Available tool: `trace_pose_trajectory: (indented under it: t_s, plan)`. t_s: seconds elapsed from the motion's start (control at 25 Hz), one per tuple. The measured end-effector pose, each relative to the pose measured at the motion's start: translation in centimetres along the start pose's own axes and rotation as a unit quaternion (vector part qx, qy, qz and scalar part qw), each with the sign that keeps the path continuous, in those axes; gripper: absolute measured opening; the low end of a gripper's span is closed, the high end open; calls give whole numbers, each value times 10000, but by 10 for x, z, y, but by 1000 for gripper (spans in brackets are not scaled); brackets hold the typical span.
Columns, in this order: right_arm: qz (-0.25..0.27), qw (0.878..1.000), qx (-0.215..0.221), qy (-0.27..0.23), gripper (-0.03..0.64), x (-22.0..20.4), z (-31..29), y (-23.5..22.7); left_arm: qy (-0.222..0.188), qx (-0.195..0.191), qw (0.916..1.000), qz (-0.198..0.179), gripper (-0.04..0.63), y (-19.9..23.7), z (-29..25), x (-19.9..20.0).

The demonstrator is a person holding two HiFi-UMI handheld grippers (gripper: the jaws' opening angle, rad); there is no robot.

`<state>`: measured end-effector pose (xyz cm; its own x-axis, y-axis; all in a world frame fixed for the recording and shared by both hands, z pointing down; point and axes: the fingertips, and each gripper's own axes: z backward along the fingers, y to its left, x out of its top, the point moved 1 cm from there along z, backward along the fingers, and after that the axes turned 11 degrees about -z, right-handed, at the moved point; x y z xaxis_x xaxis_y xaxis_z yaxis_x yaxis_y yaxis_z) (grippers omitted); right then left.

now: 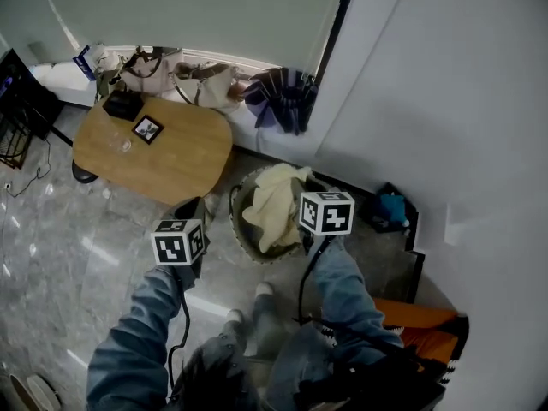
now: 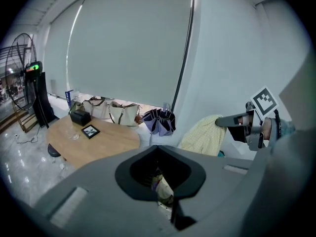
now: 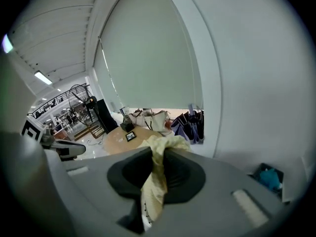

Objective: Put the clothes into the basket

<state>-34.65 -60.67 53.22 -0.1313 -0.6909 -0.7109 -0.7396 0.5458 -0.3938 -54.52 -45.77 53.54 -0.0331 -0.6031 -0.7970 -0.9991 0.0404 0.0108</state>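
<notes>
A round dark basket stands on the marble floor by the white wall. A pale yellow garment hangs over it and partly fills it. My right gripper is just right of the basket and shut on this garment, which runs out through its closed jaws. In the left gripper view the same cloth dangles from the right gripper. My left gripper hovers left of the basket, jaws together, with no cloth seen in them.
An oval wooden table stands behind the basket at left, bearing a black box and a small framed picture. Bags and a folded purple umbrella rest along the window sill. A teal object lies by the wall.
</notes>
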Motion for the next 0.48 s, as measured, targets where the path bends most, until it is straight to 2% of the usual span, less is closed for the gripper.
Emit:
trace_pose_trajectory:
  t_s: [0.2,0.48]
  plan:
    - [3,9990,23,448,55,-36,-34,-7,290,43,9992,268,2,2,-20,-35]
    - [-111,9960,-18,881,58,-73,-69,-22,610,52,9972,421,2,5,-42,-74]
